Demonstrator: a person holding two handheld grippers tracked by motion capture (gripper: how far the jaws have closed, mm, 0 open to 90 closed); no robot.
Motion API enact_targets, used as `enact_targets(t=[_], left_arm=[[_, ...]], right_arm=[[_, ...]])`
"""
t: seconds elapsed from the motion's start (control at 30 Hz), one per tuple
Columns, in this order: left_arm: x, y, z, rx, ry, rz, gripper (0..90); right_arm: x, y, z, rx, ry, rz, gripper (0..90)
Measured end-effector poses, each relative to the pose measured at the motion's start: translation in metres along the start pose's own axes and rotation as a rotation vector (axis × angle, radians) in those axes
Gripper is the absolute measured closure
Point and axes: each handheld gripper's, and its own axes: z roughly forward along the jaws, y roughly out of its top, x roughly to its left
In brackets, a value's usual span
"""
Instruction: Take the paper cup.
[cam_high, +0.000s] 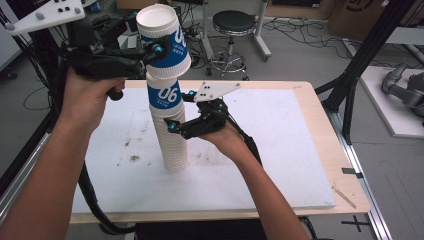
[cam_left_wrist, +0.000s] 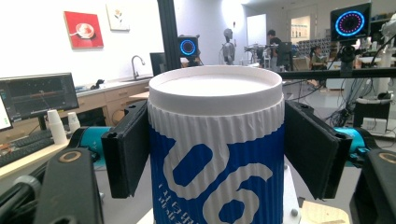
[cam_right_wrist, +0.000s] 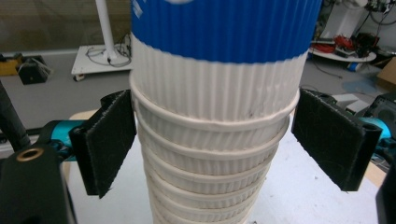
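A lab floor, a wooden table (cam_high: 320, 125) with a white board (cam_high: 280, 150) on it, and a tall stack of upturned paper cups.

We see the stack of cups (cam_high: 172, 135) standing on the board left of centre, its nested rims forming white ribbed rings low down, with a blue band and a white "06" near the top; the top cup (cam_high: 162, 42), same blue and white with ribbed sides, sits tilted above the stack, base upward; our left gripper (cam_high: 152, 50) is clamped on it, both pads pressed to its sides in the left gripper view; our right gripper (cam_high: 181, 111) straddles the stack at mid-height, jaws apart with a visible gap on the right side; a black stool (cam_high: 233, 22) stands behind.
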Motion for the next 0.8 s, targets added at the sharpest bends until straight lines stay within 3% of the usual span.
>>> enact_targets(t=[0.2, 0.33, 0.4, 0.43, 0.57, 0.63, 0.67, 0.7, 0.8], left_arm=[[-0.002, -0.001, -0.002, 0.005, -0.003, -0.009, 27.4], [-0.007, -0.003, -0.001, -0.001, -0.025, -0.030, 27.4], [-0.011, -0.004, 0.002, 0.010, -0.036, -0.023, 27.4], [-0.014, -0.005, 0.004, 0.017, -0.040, -0.022, 27.4], [-0.029, -0.021, 0.020, 0.041, -0.056, -0.027, 27.3], [-0.035, -0.031, 0.026, 0.047, -0.057, -0.034, 27.2], [-0.038, -0.036, 0.029, 0.055, -0.066, -0.035, 27.2], [-0.042, -0.041, 0.033, 0.057, -0.072, -0.039, 27.3], [-0.054, -0.058, 0.043, 0.070, -0.081, -0.032, 27.3]], right_arm=[[-0.001, 0.000, -0.017, 0.003, -0.005, -0.013, 14.2], [-0.005, -0.008, -0.043, 0.022, -0.036, -0.020, 14.2], [-0.007, -0.011, -0.048, 0.025, -0.043, -0.018, 14.2], [-0.011, -0.017, -0.059, 0.028, -0.058, -0.003, 14.2], [-0.018, -0.030, -0.075, 0.050, -0.092, 0.011, 14.3], [-0.024, -0.045, -0.092, 0.078, -0.128, 0.026, 14.5], [-0.024, -0.045, -0.092, 0.078, -0.128, 0.026, 14.5], [-0.030, -0.056, -0.104, 0.088, -0.149, 0.047, 14.5], [-0.035, -0.067, -0.118, 0.090, -0.171, 0.067, 14.5]])
